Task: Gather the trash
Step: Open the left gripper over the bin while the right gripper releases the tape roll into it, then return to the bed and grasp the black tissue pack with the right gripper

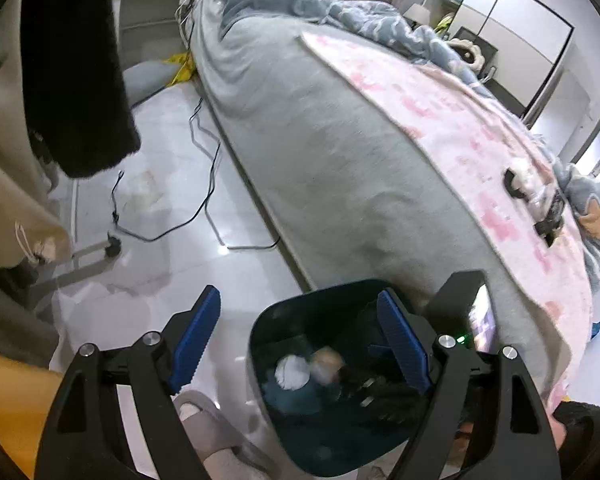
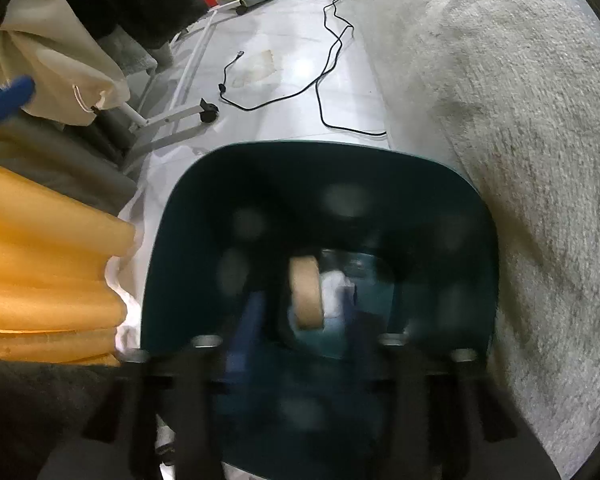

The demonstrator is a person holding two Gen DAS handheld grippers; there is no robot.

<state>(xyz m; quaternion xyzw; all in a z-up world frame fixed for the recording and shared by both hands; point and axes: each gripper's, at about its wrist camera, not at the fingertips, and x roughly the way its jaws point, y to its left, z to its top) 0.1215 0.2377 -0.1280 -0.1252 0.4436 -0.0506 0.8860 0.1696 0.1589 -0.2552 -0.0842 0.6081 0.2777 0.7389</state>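
A dark teal trash bin (image 1: 259,344) stands on the floor beside the bed. Inside it lie a crumpled white tissue (image 1: 293,372) and a brown cardboard tape roll (image 1: 328,362). My left gripper (image 1: 300,340) is open and empty, hovering over the bin's left rim. In the right wrist view the bin (image 2: 171,264) fills the middle. My right gripper (image 2: 300,320) is blurred, inside the bin's mouth, with its blue fingers (image 2: 247,332) apart on either side of the tape roll (image 2: 307,294), which looks loose between them. White tissue (image 2: 336,292) lies behind the roll.
A bed with a grey sheet (image 1: 340,152) and a pink blanket (image 1: 460,128) runs along the right. Black cables (image 1: 203,200) lie on the tile floor. A rack base with casters (image 2: 203,114) and hanging clothes (image 1: 71,60) stand at the left. Yellow foam (image 2: 39,272) is close by.
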